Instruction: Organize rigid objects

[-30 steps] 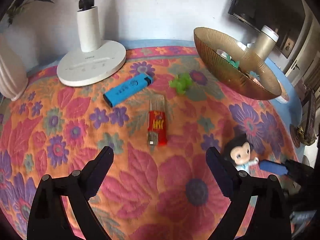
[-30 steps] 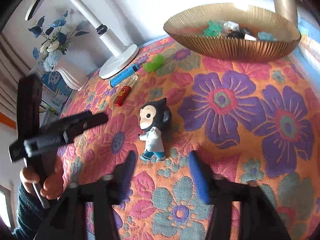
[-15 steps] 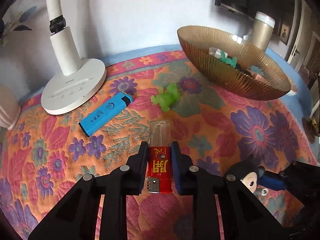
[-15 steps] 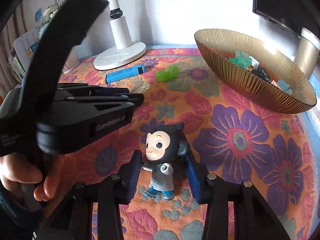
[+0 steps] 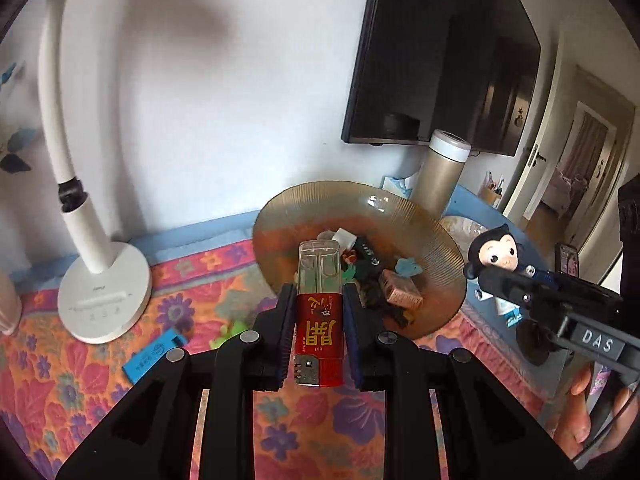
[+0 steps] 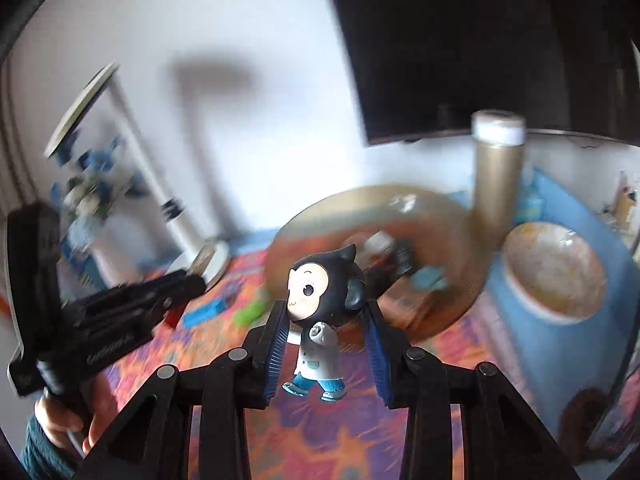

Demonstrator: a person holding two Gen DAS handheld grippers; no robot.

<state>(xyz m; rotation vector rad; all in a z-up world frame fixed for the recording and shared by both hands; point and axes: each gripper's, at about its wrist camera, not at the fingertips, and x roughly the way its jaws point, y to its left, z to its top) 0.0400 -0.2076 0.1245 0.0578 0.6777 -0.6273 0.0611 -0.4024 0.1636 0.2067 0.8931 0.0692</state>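
My left gripper (image 5: 319, 312) is shut on a red and clear lighter (image 5: 320, 312), held up in the air in front of the gold ribbed bowl (image 5: 304, 208). The bowl holds several small objects. My right gripper (image 6: 325, 322) is shut on a black-haired doll figure (image 6: 320, 320) by its head, lifted above the flowered cloth; the doll also shows in the left wrist view (image 5: 498, 256). The bowl (image 6: 452, 216) lies just beyond the doll, blurred. A blue lighter (image 5: 154, 356) and a green toy (image 5: 230, 330) lie on the cloth.
A white desk lamp (image 5: 106, 292) stands at the back left. A gold thermos (image 5: 442, 172) stands behind the bowl, with a shallow dish (image 6: 554, 276) to its right. A dark screen (image 5: 440, 52) hangs on the wall. A vase of blue flowers (image 6: 90, 200) is at far left.
Both grippers have lifted their objects off the cloth and moved toward the bowl. The lighter and the doll now hang in the air.
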